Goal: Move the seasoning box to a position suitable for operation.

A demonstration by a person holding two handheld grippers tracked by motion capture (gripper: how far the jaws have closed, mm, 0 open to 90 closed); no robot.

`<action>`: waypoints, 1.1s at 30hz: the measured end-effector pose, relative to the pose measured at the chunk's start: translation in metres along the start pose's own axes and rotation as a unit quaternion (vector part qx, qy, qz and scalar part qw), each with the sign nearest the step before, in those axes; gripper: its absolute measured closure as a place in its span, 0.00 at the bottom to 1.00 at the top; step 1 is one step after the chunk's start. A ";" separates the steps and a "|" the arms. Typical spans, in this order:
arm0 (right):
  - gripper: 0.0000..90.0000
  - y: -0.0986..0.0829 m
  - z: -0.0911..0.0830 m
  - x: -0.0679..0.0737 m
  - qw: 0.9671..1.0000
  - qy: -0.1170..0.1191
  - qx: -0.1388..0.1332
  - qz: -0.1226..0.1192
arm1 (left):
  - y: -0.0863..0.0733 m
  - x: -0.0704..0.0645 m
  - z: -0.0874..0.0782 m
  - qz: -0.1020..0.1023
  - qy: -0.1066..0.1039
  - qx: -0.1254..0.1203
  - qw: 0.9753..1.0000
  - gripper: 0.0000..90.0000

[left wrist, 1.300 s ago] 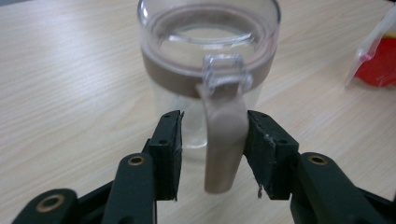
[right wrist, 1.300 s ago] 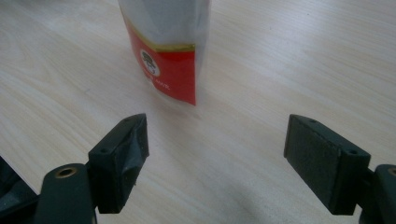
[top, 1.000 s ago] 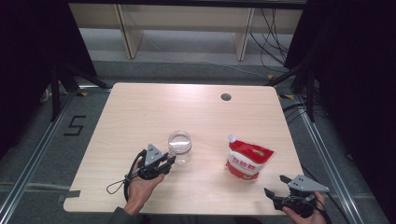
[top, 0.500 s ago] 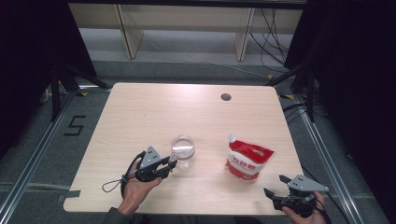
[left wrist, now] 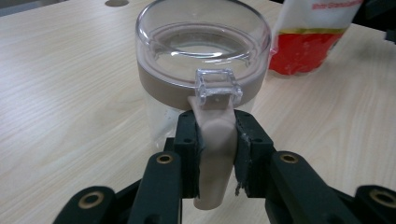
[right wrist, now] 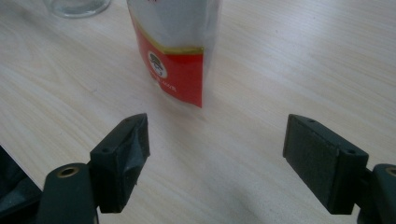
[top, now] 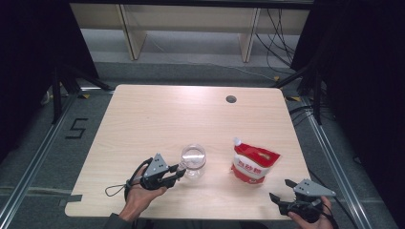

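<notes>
A clear jar [top: 193, 161] with a see-through lid and a beige seal ring [left wrist: 163, 88] stands near the table's front middle. My left gripper [top: 177, 171] is shut on the beige latch tab [left wrist: 214, 154] that hangs down the jar's near side; in the left gripper view both jaws press its sides just under the clear clasp [left wrist: 217, 86]. A red and white pouch [top: 251, 163] stands to the right of the jar. My right gripper [top: 281, 197] is open at the front right corner, with the pouch [right wrist: 177, 51] a little beyond its spread jaws and nothing between them.
The light wooden table [top: 157, 119] has a round cable hole [top: 231, 99] at the back right. Its front edge runs close under both hands. Shelving and cables stand beyond the far edge.
The left gripper and the jar have shifted slightly right and toward the front edge. The right gripper and the pouch have stayed put.
</notes>
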State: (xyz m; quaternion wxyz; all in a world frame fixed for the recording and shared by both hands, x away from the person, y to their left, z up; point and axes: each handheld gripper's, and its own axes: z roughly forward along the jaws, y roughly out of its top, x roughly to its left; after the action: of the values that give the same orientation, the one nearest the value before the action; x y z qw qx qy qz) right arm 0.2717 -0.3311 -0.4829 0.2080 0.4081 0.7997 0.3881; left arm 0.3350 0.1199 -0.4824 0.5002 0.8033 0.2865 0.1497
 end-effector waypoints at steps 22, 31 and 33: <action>0.26 0.000 0.001 0.001 1.000 -0.003 0.004 -0.014 | 0.001 -0.015 0.005 0.062 -0.101 -0.001 0.993 0.81; 0.26 0.000 0.001 0.003 1.000 0.013 0.012 -0.003 | 0.001 -0.012 0.005 0.052 -0.094 0.009 0.994 0.77; 0.26 0.001 0.001 0.004 1.000 0.007 0.009 -0.009 | 0.000 -0.010 0.004 0.051 -0.084 0.012 0.995 0.75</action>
State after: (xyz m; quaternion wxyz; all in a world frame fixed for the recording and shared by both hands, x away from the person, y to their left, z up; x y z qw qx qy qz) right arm 0.2707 -0.3275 -0.4831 0.2018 0.4004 0.8083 0.3817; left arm 0.3291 0.1108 -0.4834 0.5043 0.8327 0.2039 0.1039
